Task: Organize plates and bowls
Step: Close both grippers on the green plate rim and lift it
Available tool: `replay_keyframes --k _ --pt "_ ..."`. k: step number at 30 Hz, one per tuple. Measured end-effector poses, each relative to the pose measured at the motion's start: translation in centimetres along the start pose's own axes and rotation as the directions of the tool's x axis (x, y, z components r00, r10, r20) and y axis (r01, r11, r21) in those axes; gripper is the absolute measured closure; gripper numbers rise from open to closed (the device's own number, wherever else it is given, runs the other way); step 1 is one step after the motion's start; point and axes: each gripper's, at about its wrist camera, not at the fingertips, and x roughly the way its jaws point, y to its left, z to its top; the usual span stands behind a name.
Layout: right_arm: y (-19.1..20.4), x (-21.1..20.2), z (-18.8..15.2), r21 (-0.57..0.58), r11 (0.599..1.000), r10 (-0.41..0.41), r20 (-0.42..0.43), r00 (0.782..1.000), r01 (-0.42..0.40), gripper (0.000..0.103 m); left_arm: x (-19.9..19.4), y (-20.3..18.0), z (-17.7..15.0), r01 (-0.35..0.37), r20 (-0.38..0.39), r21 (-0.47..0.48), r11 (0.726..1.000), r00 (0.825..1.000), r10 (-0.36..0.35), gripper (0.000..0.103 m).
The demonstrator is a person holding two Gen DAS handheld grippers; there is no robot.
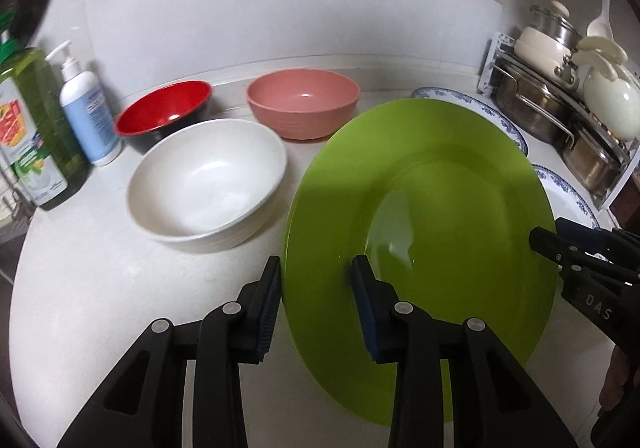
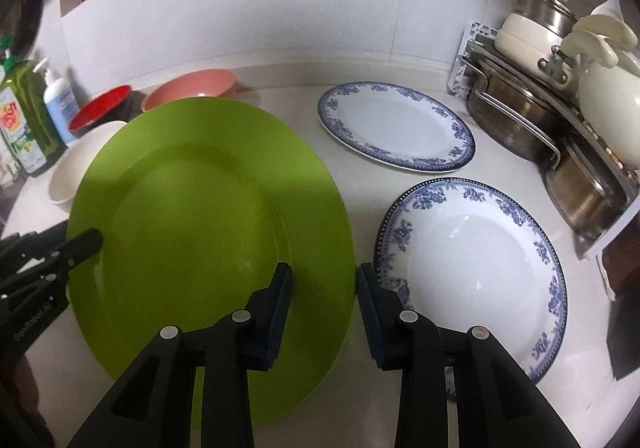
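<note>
A large green plate (image 1: 440, 187) (image 2: 200, 187) sits mid-counter between both grippers. My left gripper (image 1: 316, 288) (image 2: 88, 240) is open and straddles its left rim, one finger outside the edge and one over the plate. At the opposite rim my right gripper (image 2: 324, 288) (image 1: 548, 236) straddles it the same way, open. I cannot tell whether the plate rests on the counter. Left of it stand a white bowl (image 1: 208, 179), a red bowl (image 1: 164, 107) and a pink bowl (image 1: 302, 95). Two blue-patterned white plates (image 2: 396, 127) (image 2: 472, 268) lie to its right.
A green dish-soap bottle (image 1: 36, 127) and a white pump bottle (image 1: 86, 107) stand at the far left by the tiled wall. A metal rack with steel pots (image 2: 520, 127) and a cream jug (image 2: 612, 115) fills the right corner.
</note>
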Motion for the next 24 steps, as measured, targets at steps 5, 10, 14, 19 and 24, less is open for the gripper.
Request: replay_keyframes --k 5,10,14,19,24 --pt "1.1 -2.1 -0.1 0.011 0.999 0.034 -0.010 0.999 -0.033 0.068 -2.6 1.2 -0.7 -0.026 0.012 -0.024 0.999 1.000 0.026 0.068" --pt "3.1 -3.6 -0.3 0.002 0.997 0.077 -0.047 0.996 -0.077 0.068 -5.3 2.5 -1.8 -0.063 0.009 -0.040 0.997 0.998 0.063 0.068" --pt "5.2 -4.9 -0.6 -0.024 0.993 0.111 -0.070 0.991 -0.113 0.068 -7.4 4.3 -3.0 -0.097 -0.001 -0.071 0.993 0.995 0.097 0.068" --pt "8.6 -5.9 -1.0 -0.065 0.983 0.167 -0.097 0.981 -0.174 0.068 -9.8 6.7 -4.1 -0.161 -0.003 -0.113 0.981 0.987 0.161 0.067" --pt "12.4 -6.6 -1.5 -0.107 0.966 0.222 -0.119 0.968 -0.235 0.068 -11.9 9.4 -5.1 -0.224 -0.006 -0.160 0.961 0.974 0.226 0.067"
